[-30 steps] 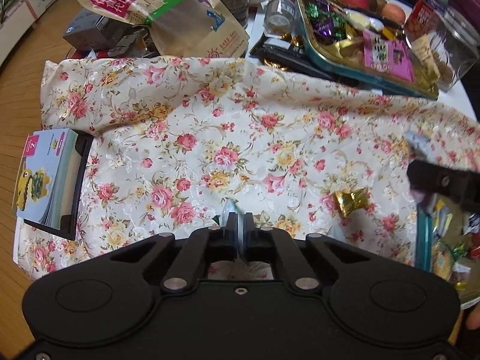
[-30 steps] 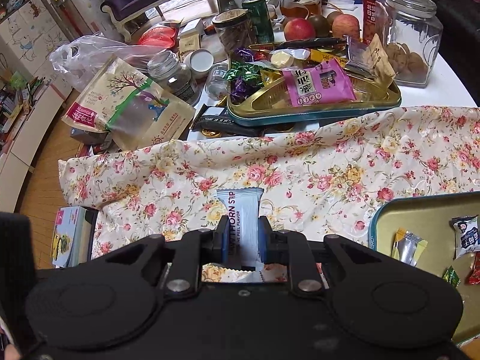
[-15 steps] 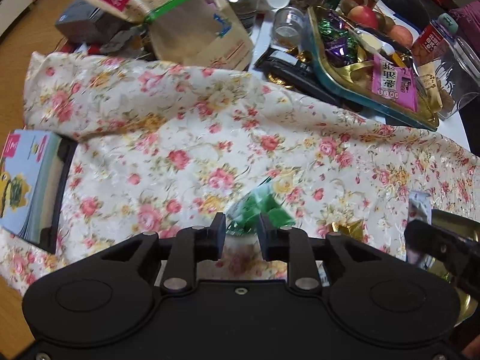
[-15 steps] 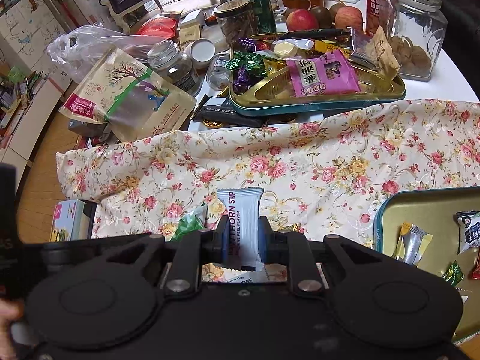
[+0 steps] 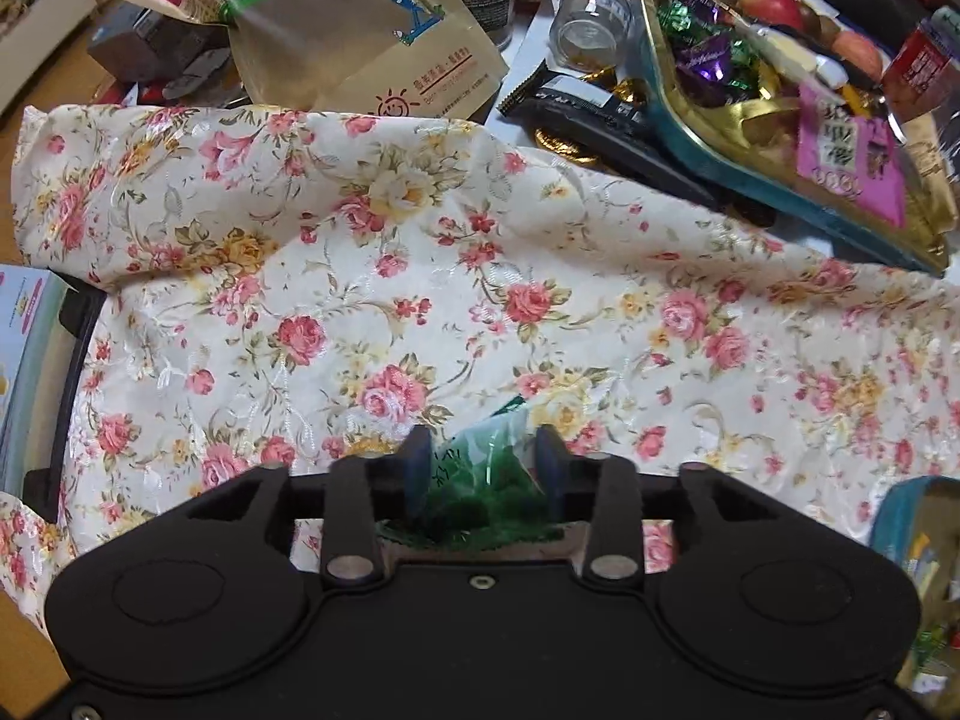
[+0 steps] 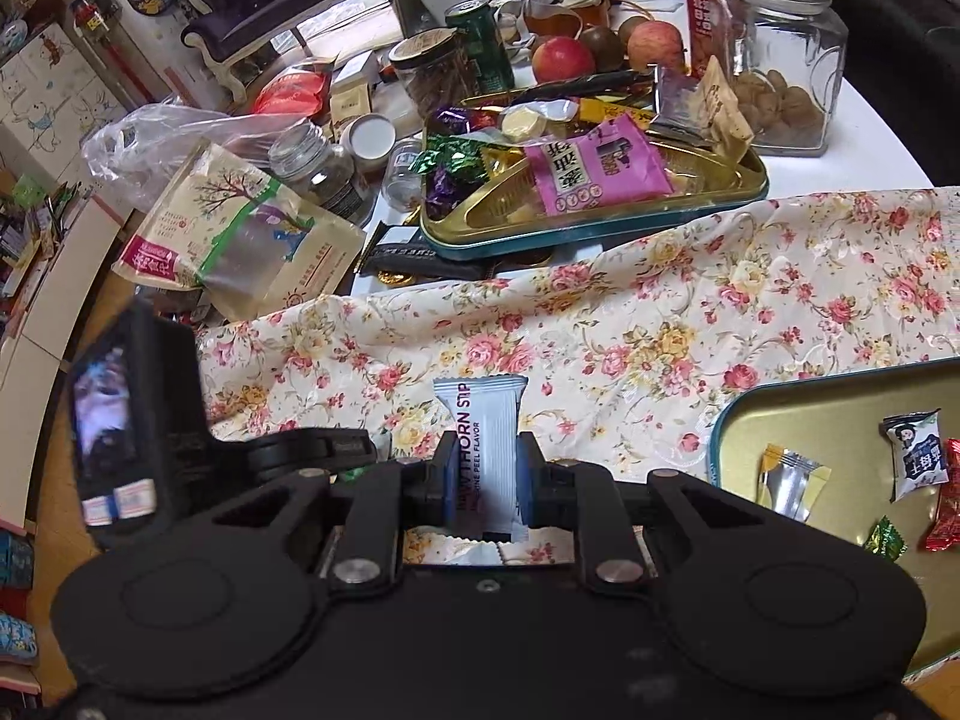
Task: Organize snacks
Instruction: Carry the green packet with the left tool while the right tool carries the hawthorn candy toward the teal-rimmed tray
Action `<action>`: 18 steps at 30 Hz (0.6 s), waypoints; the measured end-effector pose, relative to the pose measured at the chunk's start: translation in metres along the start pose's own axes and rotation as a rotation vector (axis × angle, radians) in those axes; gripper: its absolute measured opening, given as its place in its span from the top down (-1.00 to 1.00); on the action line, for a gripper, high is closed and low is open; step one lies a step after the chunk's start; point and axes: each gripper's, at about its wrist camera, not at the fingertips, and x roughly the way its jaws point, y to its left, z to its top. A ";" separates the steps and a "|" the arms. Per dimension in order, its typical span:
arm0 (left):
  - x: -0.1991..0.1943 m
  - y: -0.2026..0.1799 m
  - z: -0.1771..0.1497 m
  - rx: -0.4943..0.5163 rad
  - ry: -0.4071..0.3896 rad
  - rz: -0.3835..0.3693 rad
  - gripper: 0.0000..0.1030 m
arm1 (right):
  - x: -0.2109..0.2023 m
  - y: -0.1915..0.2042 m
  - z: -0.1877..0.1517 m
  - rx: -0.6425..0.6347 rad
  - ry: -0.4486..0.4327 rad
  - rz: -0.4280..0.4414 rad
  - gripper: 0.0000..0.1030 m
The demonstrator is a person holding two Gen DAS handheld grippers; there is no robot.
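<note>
My left gripper (image 5: 483,462) points steeply down at the floral cloth (image 5: 420,240). Its jaws are opening, and a green wrapped candy (image 5: 480,468) lies between them on the cloth. My right gripper (image 6: 483,468) is shut on a white hawthorn strip packet (image 6: 483,414), held upright above the cloth. The left tool's black body (image 6: 138,420) shows at the left of the right wrist view. A gold tray with a teal rim (image 6: 726,420) lies to the right with several wrapped candies (image 6: 915,453) in it; its corner (image 5: 900,498) shows in the left wrist view.
A second gold tray (image 6: 600,240) heaped with snacks stands beyond the cloth. Near it are a brown paper bag (image 5: 360,48), a black bar (image 5: 588,108), small jars, apples and a big glass jar (image 6: 780,60). A box (image 5: 30,390) sits at the cloth's left edge.
My left gripper sank toward the cloth and its jaws spread from shut to wide, with the green candy now between them. The right gripper kept its packet and barely moved.
</note>
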 end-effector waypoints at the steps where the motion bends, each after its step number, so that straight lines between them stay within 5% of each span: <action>1: 0.003 -0.003 -0.002 0.018 -0.004 0.027 0.01 | -0.001 -0.003 0.001 0.006 -0.002 -0.002 0.62; 7: 0.007 -0.017 -0.015 0.130 -0.007 0.088 -0.05 | -0.005 -0.012 0.007 0.045 -0.008 0.014 0.62; 14: -0.002 0.000 -0.015 0.089 0.029 0.002 -0.04 | -0.009 -0.006 0.008 0.037 -0.020 0.031 0.62; 18: -0.017 0.007 -0.008 0.099 -0.019 -0.017 -0.04 | -0.008 -0.004 0.005 0.024 -0.016 0.025 0.62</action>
